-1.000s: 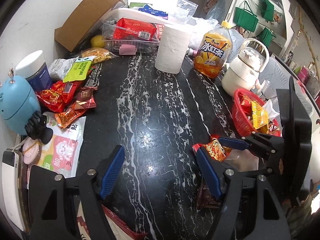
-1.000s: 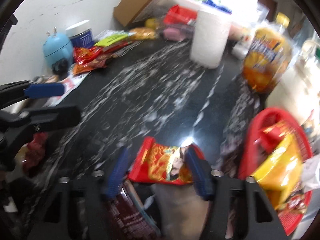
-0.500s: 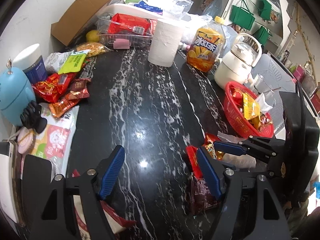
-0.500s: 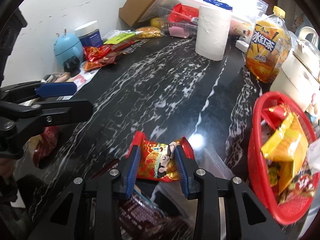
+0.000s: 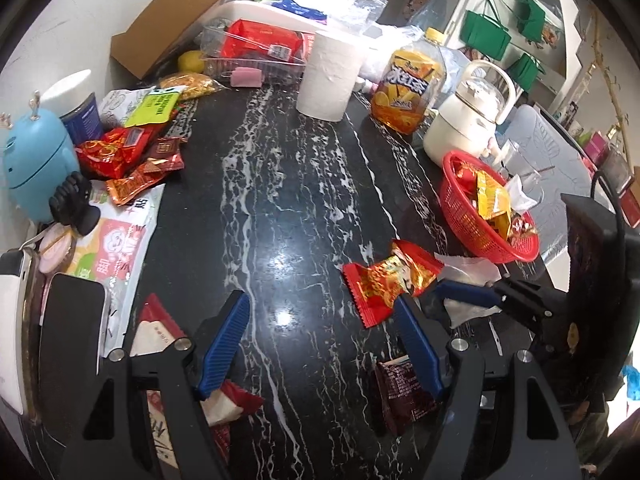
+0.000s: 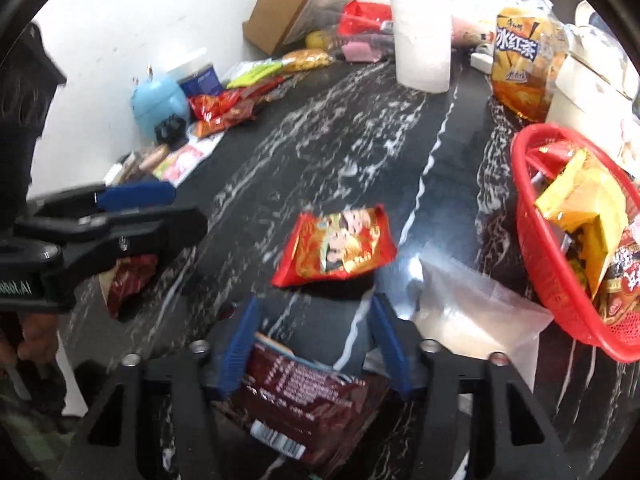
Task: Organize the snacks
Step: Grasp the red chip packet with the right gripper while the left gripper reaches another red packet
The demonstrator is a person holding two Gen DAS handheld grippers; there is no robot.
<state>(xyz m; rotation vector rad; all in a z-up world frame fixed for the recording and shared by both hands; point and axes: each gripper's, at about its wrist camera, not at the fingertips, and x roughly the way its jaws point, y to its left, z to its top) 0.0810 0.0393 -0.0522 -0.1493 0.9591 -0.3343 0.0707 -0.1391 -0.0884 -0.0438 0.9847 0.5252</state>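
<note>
While it lies flat on the black, white-veined marble counter, the red crinkled snack packet sits just beyond the right gripper, whose blue ribbed jaws are opening with nothing pressed between them. Right of the packet lies a clear plastic bag, then a red mesh basket heaped with yellow and red packets. A dark maroon packet lies under the right gripper, near the viewer. The left gripper points down at the counter, jaws moderately wide and empty. Far off stand a paper roll and a tea bottle.
</note>
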